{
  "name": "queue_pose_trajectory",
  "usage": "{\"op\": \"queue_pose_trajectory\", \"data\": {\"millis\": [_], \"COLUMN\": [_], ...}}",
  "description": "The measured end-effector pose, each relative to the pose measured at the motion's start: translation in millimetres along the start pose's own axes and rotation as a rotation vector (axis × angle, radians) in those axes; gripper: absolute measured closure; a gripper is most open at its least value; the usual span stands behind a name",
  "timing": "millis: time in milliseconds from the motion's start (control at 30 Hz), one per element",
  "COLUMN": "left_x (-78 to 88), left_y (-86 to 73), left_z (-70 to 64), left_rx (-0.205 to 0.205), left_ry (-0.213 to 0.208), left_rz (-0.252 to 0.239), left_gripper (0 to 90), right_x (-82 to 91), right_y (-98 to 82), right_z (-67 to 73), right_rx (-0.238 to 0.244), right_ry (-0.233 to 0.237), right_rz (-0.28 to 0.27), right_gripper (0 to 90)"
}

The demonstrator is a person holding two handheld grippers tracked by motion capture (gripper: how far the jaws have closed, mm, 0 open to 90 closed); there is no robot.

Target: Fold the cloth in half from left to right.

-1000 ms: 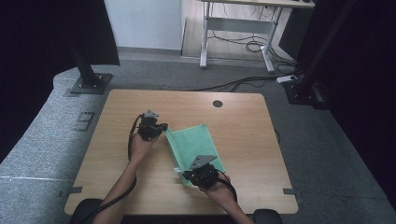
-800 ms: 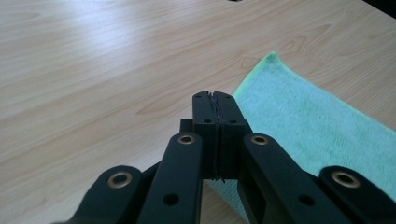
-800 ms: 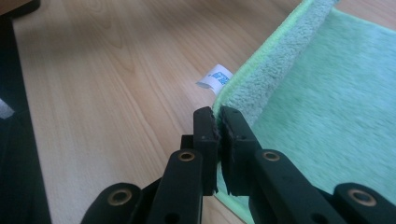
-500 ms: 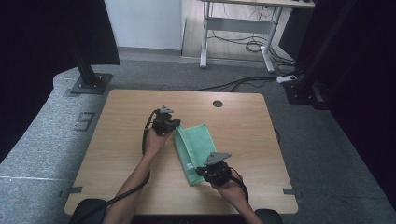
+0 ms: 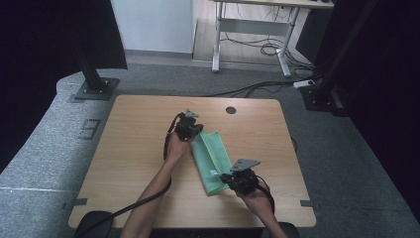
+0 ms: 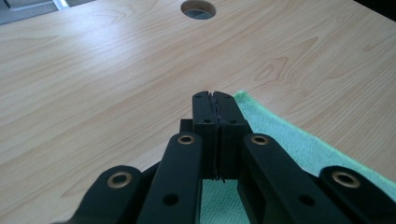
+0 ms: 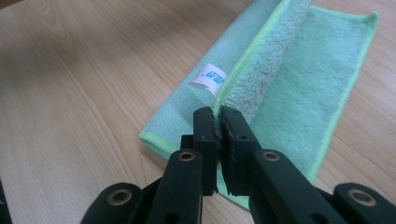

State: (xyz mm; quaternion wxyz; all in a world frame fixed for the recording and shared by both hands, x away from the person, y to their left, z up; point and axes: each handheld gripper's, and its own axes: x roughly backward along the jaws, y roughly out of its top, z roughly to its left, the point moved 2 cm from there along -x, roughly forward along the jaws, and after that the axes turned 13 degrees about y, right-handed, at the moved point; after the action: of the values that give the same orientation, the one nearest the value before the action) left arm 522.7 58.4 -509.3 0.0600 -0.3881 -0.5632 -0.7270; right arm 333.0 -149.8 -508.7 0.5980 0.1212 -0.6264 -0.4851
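A green microfibre cloth [image 5: 210, 156] lies on the wooden table [image 5: 133, 134], folded into a narrow strip that runs from far left to near right. My left gripper [image 5: 194, 134] is at the cloth's far end, jaws shut with a thin edge of the cloth [image 6: 299, 144] pinched between them. My right gripper [image 5: 226, 176] is at the near end. In the right gripper view its jaws [image 7: 217, 113] are shut on the raised edge of the upper layer of the cloth [image 7: 303, 79], beside a small white label [image 7: 210, 77].
A round cable hole [image 5: 231, 110] sits near the table's far edge, also in the left gripper view [image 6: 198, 8]. Bare wood spreads left of the cloth. A cable [image 5: 148, 198] trails from the left gripper along the forearm.
Both grippers have moved to the right, carrying the cloth's left edge over. The cloth has gone from a wide sheet to a narrow folded strip.
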Motion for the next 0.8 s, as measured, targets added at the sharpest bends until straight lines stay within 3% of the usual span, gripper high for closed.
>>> {"op": "queue_pose_trajectory", "data": {"millis": [233,633,733,800], "left_x": [-15.8,-36.2,-39.2,-39.0], "left_y": [3.6,2.8,2.6,2.8], "left_z": [-12.2,-23.4,-24.2,-24.3], "left_rx": [-0.031,-0.032,-0.020,-0.015], "left_ry": [0.006,0.006,-0.005,-0.004], "left_rz": [0.029,0.045,0.048,0.039], "left_gripper": [88.1,87.0,80.5,71.0], "right_x": [0.7,-4.2,-4.8,-4.8], "right_y": [-10.7,-23.8,-25.7,-26.7], "right_z": [-9.9,-23.2,-24.4,-25.3], "right_rx": [-0.029,-0.062,-0.065,-0.064], "right_ry": [-0.017,-0.043,-0.049,-0.058], "right_rz": [0.022,0.063,0.074,0.076], "right_gripper": [84.5,83.9,83.5,82.8]}}
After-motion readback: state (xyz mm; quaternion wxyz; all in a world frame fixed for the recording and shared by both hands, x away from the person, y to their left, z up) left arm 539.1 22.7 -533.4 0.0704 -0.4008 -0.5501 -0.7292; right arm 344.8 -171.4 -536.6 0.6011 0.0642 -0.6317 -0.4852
